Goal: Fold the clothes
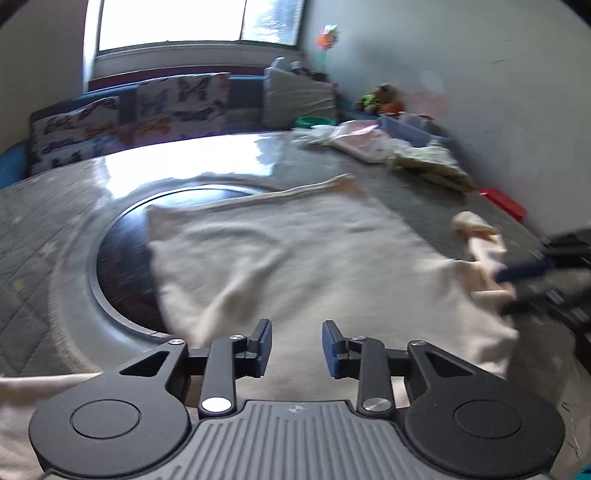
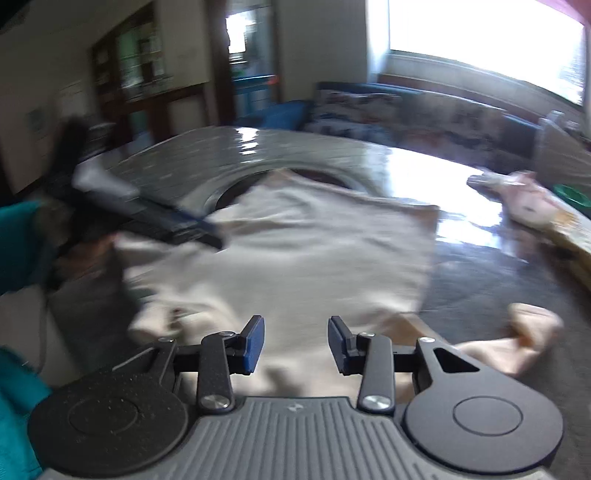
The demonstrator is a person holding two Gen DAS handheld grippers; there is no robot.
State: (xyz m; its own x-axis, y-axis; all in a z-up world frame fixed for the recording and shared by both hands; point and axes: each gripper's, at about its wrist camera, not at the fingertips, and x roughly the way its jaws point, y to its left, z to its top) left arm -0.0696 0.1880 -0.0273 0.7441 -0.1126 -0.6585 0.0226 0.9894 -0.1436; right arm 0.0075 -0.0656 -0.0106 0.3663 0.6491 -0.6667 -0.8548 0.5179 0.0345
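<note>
Shirt [image 1: 280, 258] half-flat on the counter [image 1: 55, 214], nobody's holding it
Both grippers' fingers [image 1: 260, 347] [image 2: 253, 343] wide, empty; sleeve [image 2: 517, 343] bunched, could fold crooked.

My left wrist camera sits just behind my left gripper [image 1: 297, 349] and looks low and close across the cream garment [image 1: 295, 258] toward the window [image 1: 199, 22] and sofa [image 1: 147, 110]. My right wrist camera rides behind my right gripper [image 2: 296, 345], facing the same cloth [image 2: 295, 251] from the opposite side. Both views share the garment, the table [image 1: 44, 221] and each other's gripper.
</note>
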